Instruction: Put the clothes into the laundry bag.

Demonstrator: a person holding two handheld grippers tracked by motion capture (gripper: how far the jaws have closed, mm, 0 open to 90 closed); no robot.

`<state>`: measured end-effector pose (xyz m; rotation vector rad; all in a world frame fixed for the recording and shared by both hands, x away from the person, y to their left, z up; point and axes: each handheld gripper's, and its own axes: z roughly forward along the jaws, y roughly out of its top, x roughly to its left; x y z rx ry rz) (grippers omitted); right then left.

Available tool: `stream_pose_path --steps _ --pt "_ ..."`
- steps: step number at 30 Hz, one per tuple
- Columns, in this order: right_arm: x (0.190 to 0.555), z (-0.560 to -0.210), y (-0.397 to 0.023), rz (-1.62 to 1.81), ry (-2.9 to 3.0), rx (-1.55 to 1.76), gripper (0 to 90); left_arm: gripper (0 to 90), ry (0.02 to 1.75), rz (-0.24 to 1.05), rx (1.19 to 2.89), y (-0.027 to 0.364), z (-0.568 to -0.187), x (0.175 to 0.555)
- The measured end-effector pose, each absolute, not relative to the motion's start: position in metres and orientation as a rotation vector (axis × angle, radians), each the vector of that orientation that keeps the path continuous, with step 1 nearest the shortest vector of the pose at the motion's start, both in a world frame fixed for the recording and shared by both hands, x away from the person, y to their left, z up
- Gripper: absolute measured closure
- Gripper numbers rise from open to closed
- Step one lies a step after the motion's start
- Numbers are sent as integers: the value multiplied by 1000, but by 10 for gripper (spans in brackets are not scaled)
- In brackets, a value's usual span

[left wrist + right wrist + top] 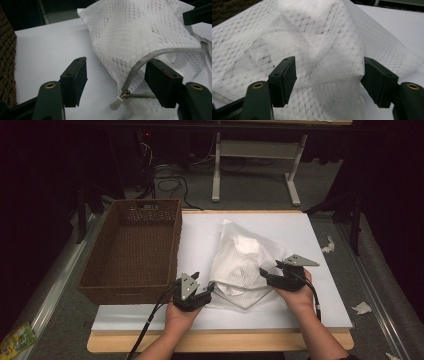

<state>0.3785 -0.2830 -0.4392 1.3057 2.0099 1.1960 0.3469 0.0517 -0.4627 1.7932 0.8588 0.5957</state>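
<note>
A white mesh laundry bag (240, 265) with a grey zipper lies bunched up near the middle of the white board (320, 245) that covers the wooden table, just right of a brown woven basket (135, 250) standing along the board's left edge. The left gripper (200, 295) sits at the bag's near left corner, its jaws spread wide and holding nothing; in the left gripper view the white zipper pull (117, 102) rests on the board between them, close to the right-hand jaw. The right gripper (272, 272) is at the bag's near right side, jaws likewise released, with loose folds of mesh lying between them. Scraps of white paper (362, 308) lie on the grey floor to the right.
</note>
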Motion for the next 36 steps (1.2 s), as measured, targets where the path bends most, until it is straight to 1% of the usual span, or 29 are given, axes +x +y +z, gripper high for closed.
stream_pose_path --steps 2,10,14,19,22,25,28,30,31,33,36 --pt "378 -438 -282 1202 2006 1300 287 311 843 605 1810 50 -461 344" --pt "370 -429 -281 1213 1971 1249 160 247 801 593 1800 52 -451 335" --pt "362 -421 -285 1224 1957 1218 153 186 802 577 1800 57 -446 334" --pt "349 -414 -299 1223 1932 1200 94 104 802 543 1833 60 -442 331" --pt "339 -414 -310 1215 1921 1210 75 72 773 561 1888 62 -440 318" --pt "327 -416 -322 1206 1919 1232 57 57 759 537 1903 71 -438 303" --pt "313 -416 -331 1203 1915 1229 49 58 755 520 1879 87 -435 292" --pt "301 -416 -339 1210 1901 1232 46 69 746 558 1864 97 -436 287" --pt "294 -416 -342 1215 1892 1244 46 82 752 570 1860 100 -437 287" --pt "287 -417 -349 1218 1883 1241 46 86 784 533 1828 101 -439 293" --pt "288 -421 -353 1213 1880 1266 42 80 781 506 1835 94 -441 299"
